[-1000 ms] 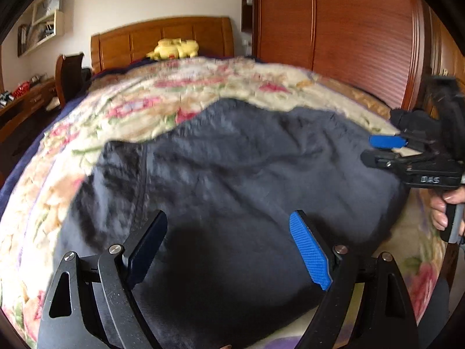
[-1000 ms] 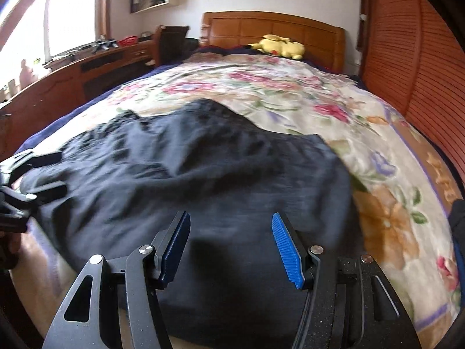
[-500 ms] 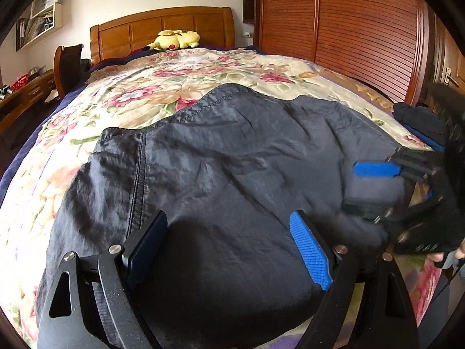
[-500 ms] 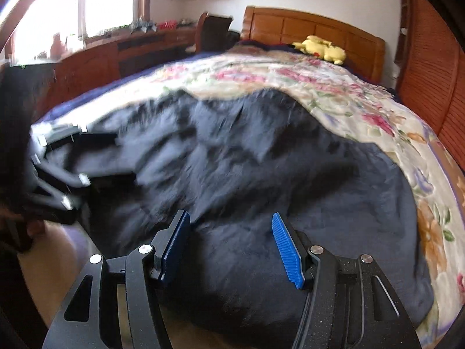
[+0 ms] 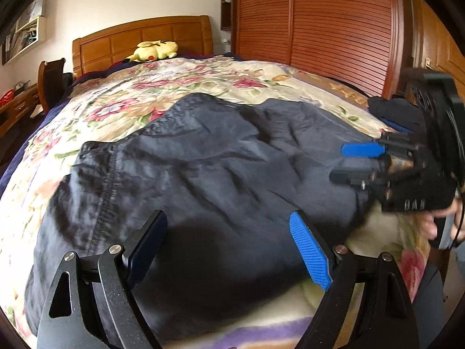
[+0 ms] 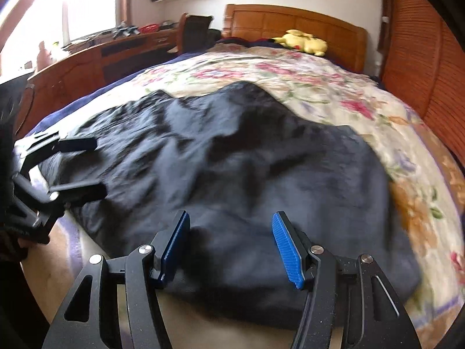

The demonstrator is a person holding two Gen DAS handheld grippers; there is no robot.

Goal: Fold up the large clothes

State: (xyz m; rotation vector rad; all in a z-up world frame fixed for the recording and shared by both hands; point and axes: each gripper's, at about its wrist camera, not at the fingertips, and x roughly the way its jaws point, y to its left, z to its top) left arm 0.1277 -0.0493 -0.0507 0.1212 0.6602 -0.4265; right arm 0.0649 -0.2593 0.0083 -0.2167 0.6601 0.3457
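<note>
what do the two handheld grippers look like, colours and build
Both are matte black frames with triangular cut-outs and silver pivot bolts. The left gripper and right gripper each have two fingers faced with ribbed blue pads. White markings show on the right one's body, too blurred to read.

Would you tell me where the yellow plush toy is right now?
The yellow plush toy lies at the far end of the bed, against the wooden headboard, well beyond the dark garment; both wrist views show it.
</note>
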